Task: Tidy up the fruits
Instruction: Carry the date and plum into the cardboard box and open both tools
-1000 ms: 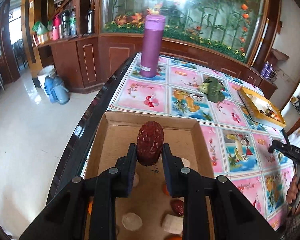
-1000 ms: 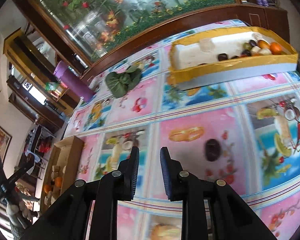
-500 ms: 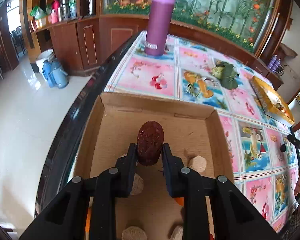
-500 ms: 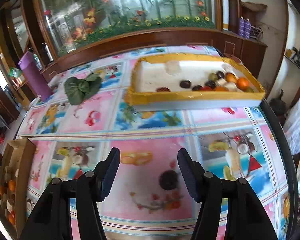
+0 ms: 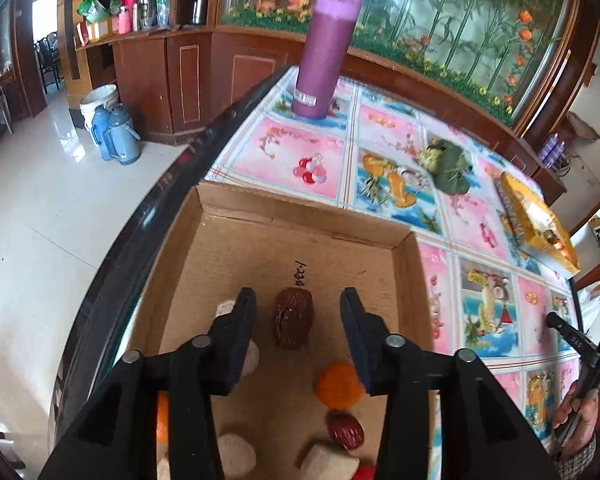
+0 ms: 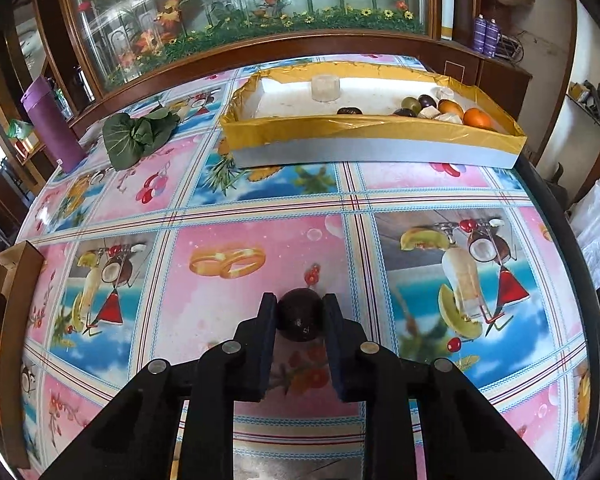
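My left gripper (image 5: pixel 298 312) is open above the cardboard box (image 5: pixel 300 216). A dark red wrinkled date (image 5: pixel 293 322) lies on the box floor between the fingers, free of them. An orange fruit (image 5: pixel 339 385), a smaller red date (image 5: pixel 345 434) and several pale pieces also lie in the box. My right gripper (image 6: pixel 300 314) is shut on a dark round fruit (image 6: pixel 300 312) that rests on the fruit-print tablecloth (image 6: pixel 236 208). The yellow tray (image 6: pixel 380 130) at the far side holds several fruits.
A purple cylinder (image 5: pixel 329 50) stands at the table's far left corner. A green leafy vegetable (image 6: pixel 138 134) lies near it. The table's dark edge (image 5: pixel 148 208) runs just left of the cardboard box. The box also shows at the left in the right wrist view (image 6: pixel 12 276).
My left gripper has opened and let the dark red date down into the box. My right gripper has moved down over the dark round fruit and closed on it.
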Demonstrator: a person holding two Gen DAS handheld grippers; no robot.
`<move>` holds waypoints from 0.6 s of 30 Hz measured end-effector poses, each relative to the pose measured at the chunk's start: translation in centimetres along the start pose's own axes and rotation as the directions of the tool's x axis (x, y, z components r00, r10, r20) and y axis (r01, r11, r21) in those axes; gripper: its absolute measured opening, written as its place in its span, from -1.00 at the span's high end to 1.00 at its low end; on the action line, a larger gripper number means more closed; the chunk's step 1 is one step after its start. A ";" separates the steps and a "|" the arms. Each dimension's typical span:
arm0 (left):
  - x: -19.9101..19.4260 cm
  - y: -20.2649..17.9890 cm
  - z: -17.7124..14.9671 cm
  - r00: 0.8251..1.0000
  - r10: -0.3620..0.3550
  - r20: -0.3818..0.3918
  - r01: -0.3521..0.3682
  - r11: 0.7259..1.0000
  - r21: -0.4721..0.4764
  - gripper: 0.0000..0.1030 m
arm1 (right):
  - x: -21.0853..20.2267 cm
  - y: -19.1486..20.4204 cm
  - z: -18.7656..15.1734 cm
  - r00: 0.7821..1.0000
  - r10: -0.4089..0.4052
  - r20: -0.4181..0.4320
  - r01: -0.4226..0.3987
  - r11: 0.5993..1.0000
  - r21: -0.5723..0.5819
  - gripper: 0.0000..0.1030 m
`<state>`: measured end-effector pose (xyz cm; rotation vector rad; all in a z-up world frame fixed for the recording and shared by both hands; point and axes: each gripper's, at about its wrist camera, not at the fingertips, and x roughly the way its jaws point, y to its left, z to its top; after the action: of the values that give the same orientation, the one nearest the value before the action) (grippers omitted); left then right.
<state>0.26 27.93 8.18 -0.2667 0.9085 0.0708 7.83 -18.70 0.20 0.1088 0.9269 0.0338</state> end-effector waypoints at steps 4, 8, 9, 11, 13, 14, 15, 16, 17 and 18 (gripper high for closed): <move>-5.5 1.0 -2.1 0.992 -0.031 0.125 0.035 0.999 -0.033 -0.33 | -1.4 2.5 0.1 0.996 0.094 0.008 -0.094 0.996 -0.011 0.53; -9.9 2.8 -5.6 0.967 -0.006 0.253 0.028 0.996 -0.085 -0.39 | -2.8 7.5 0.4 0.968 0.250 0.000 -0.250 0.967 -0.046 0.52; -10.4 3.2 -6.3 0.964 0.008 0.266 0.019 0.995 -0.101 -0.39 | -3.1 9.0 0.5 0.956 0.292 -0.009 -0.292 0.955 -0.056 0.52; -10.9 4.2 -7.8 0.962 0.028 0.273 0.008 0.991 -0.132 -0.40 | -3.4 12.5 0.4 0.926 0.376 -0.038 -0.377 0.923 -0.079 0.52; -10.6 4.8 -8.5 0.966 0.029 0.257 0.009 0.989 -0.145 -0.40 | -3.5 16.5 0.4 0.884 0.460 -0.080 -0.466 0.878 -0.104 0.51; -10.4 5.1 -8.8 0.968 0.027 0.250 0.010 0.989 -0.148 -0.40 | -3.4 18.2 0.4 0.865 0.491 -0.103 -0.500 0.859 -0.109 0.51; -10.2 5.4 -9.1 0.969 0.033 0.243 0.005 0.988 -0.152 -0.40 | -3.3 19.6 0.2 0.853 0.508 -0.119 -0.520 0.846 -0.114 0.51; -10.1 5.8 -9.2 0.970 0.040 0.239 -0.002 0.987 -0.158 -0.40 | -3.0 21.6 0.1 0.840 0.523 -0.140 -0.540 0.832 -0.129 0.51; -10.1 6.2 -9.4 0.971 0.041 0.237 -0.001 0.986 -0.165 -0.40 | -2.8 23.0 -0.1 0.838 0.524 -0.153 -0.544 0.826 -0.148 0.51; -10.0 6.4 -9.5 0.970 0.039 0.238 0.002 0.985 -0.171 -0.40 | -2.5 25.1 -0.5 0.842 0.512 -0.168 -0.537 0.823 -0.186 0.51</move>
<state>-14.31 32.15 9.27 -0.3996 0.6637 0.1952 6.34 6.13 4.61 0.1503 0.9745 0.6689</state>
